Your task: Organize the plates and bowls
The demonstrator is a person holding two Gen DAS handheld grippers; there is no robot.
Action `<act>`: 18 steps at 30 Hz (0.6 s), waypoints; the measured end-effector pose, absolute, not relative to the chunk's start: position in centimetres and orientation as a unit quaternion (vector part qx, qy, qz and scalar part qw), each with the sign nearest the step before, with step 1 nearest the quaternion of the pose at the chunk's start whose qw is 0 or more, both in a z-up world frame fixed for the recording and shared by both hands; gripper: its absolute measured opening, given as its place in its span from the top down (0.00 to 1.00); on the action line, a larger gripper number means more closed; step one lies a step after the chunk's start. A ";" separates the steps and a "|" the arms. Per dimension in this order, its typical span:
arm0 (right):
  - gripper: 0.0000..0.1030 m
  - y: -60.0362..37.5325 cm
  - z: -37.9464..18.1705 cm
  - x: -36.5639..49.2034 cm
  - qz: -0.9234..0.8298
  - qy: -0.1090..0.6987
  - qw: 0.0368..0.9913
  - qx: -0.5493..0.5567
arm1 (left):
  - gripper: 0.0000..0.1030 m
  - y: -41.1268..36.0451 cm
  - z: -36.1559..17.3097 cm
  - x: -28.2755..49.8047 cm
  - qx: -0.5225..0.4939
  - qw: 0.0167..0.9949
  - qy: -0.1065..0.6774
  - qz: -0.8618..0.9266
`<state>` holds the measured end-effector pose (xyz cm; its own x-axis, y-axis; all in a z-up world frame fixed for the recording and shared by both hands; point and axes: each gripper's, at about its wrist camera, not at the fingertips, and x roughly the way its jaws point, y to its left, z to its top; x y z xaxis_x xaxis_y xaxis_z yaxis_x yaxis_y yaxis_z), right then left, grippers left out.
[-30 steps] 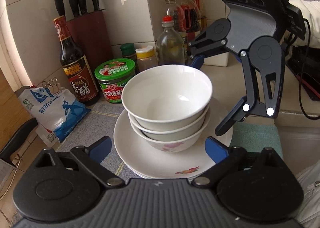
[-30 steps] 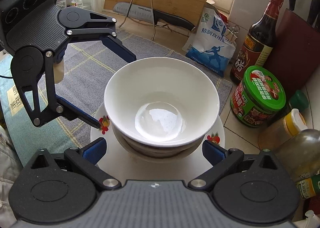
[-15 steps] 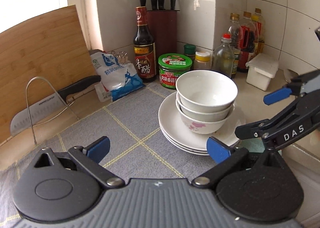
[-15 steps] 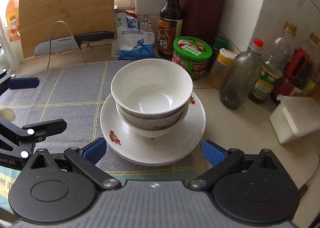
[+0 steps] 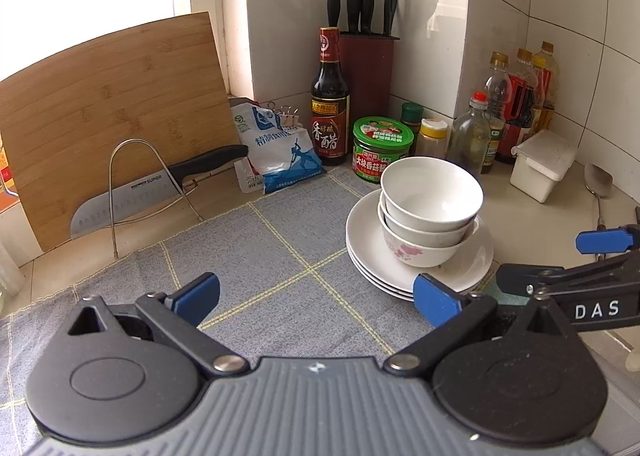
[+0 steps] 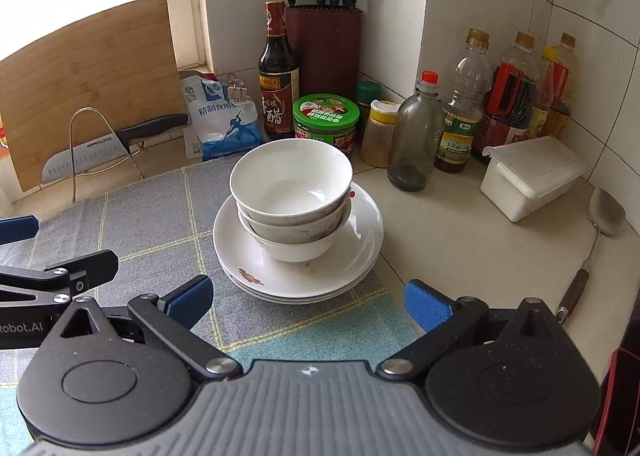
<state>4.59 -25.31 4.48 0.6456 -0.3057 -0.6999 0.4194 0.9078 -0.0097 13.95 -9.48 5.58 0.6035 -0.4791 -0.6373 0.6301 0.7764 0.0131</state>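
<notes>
White tile closed in the corner behind the tabletop (image 6: 452, 224); a grey checked cloth (image 5: 256, 256) covered its near part, and the stack of plates (image 6: 352, 256) sat at the cloth's right edge, partly over the bare top, with three nested bowls (image 6: 290, 180) standing on it. Both tools hung short of the stack, clear of it; the left hand-held gripper (image 5: 316, 294) was spread wide and held nothing; the right hand-held gripper (image 6: 308, 294) was equally wide and empty, pointed straight at the crockery. By my reckoning the stacking looked finished or nearly so; any next move would only call for a check that the bowls sat level, the topmost seeming a little tilted. Close behind the stack stood a green-lidded jar (image 6: 325, 122), a vinegar bottle (image 6: 277, 76) and a clear glass bottle (image 6: 416, 136), all near enough to be knocked; a white lidded box (image 6: 532, 176) and a ladle (image 6: 600, 224) lay to the right; a cleaver (image 5: 156, 188) rested in a wire stand by the cutting board (image 5: 104, 108).
</notes>
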 end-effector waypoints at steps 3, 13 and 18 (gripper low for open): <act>0.00 -25.2 4.8 4.3 -0.206 0.364 0.905 0.078 | 0.01 -9.5 5.8 13.8 0.116 0.888 0.316 -0.314; 0.00 -25.3 5.2 4.4 -0.210 0.354 0.908 0.075 | 0.01 -9.6 6.3 13.6 0.112 0.892 0.310 -0.310; 0.00 -25.3 5.4 4.6 -0.211 0.352 0.909 0.072 | 0.01 -9.7 6.4 13.7 0.110 0.893 0.310 -0.307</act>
